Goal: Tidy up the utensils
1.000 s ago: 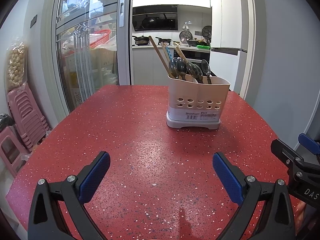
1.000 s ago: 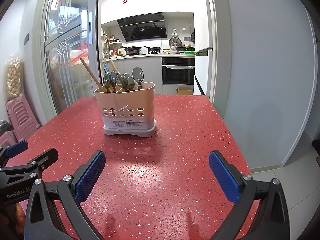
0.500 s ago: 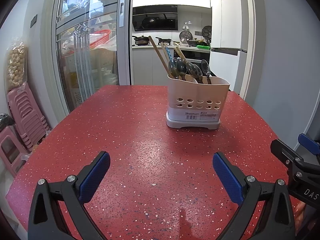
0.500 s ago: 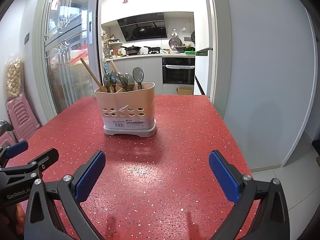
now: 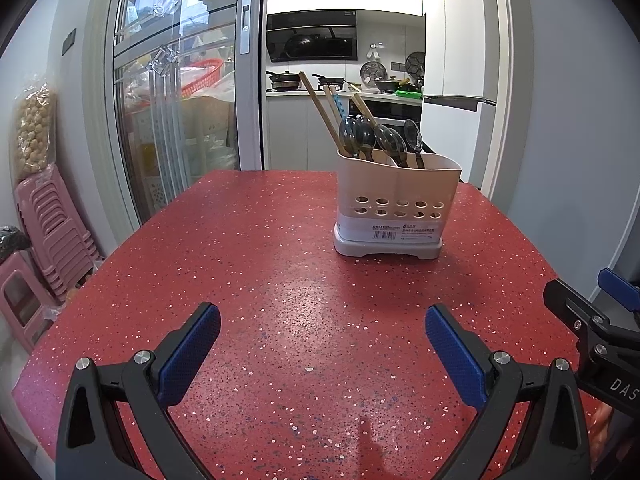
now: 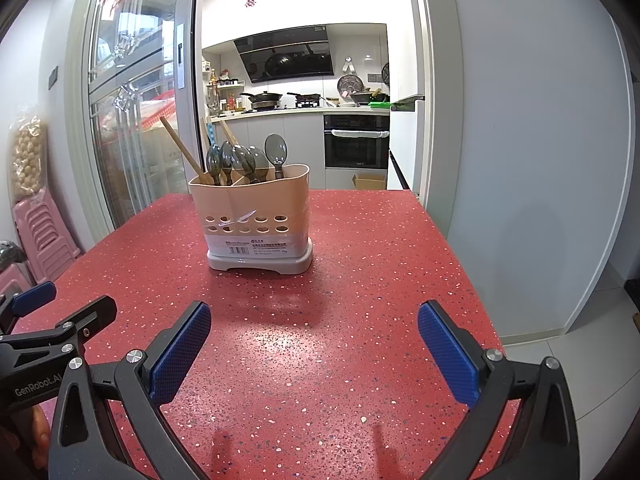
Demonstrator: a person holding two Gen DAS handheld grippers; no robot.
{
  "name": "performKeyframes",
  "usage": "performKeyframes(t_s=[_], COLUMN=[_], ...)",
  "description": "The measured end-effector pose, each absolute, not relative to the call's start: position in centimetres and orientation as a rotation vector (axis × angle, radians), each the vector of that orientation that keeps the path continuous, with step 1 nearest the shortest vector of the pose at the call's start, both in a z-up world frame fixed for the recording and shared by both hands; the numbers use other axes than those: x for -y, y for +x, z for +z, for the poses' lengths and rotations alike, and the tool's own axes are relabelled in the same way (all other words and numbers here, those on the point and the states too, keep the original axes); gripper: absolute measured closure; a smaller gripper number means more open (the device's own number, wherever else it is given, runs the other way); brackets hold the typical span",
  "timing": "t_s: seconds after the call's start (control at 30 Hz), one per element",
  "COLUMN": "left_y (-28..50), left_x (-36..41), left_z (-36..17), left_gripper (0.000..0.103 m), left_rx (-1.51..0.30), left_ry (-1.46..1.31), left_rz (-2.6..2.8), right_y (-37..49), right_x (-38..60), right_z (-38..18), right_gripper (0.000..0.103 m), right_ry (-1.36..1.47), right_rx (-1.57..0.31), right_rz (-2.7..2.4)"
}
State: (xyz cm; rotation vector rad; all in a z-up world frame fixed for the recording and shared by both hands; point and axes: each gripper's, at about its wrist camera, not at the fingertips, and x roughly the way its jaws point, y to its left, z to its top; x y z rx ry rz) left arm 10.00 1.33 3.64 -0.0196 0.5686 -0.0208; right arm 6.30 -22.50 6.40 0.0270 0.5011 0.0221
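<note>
The utensils, a cluster of dark spoons (image 5: 374, 138) and wooden chopsticks (image 5: 320, 110), stand upright and leaning in a beige utensil holder (image 5: 394, 208) with rows of round holes, which sits on the red speckled bench (image 5: 280, 280) toward its far side. The left gripper (image 5: 322, 344) hovers low over the near part of the bench, its blue-padded fingers (image 5: 188, 356) spread wide apart with nothing between them. The right gripper (image 6: 314, 344) hangs beside it, jaws equally wide and empty. From the right wrist view the holder lies ahead and slightly left, well apart from both grippers.
</note>
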Motion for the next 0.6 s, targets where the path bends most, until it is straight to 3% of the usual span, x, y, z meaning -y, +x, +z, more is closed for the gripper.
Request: performKeyframes(t_s=[0.6], left_y=[10.09], left_x=[-1.29], left_z=[3.59], left_gripper=[0.000], left_rx=[-0.574], left_ry=[-0.018], left_rz=[-0.019], right_y=[6.18], right_x=[22.53], right_z=[6.44], right_gripper=[0.000], right_ry=[0.028], right_rx=[-0.501], right_rz=[0.022])
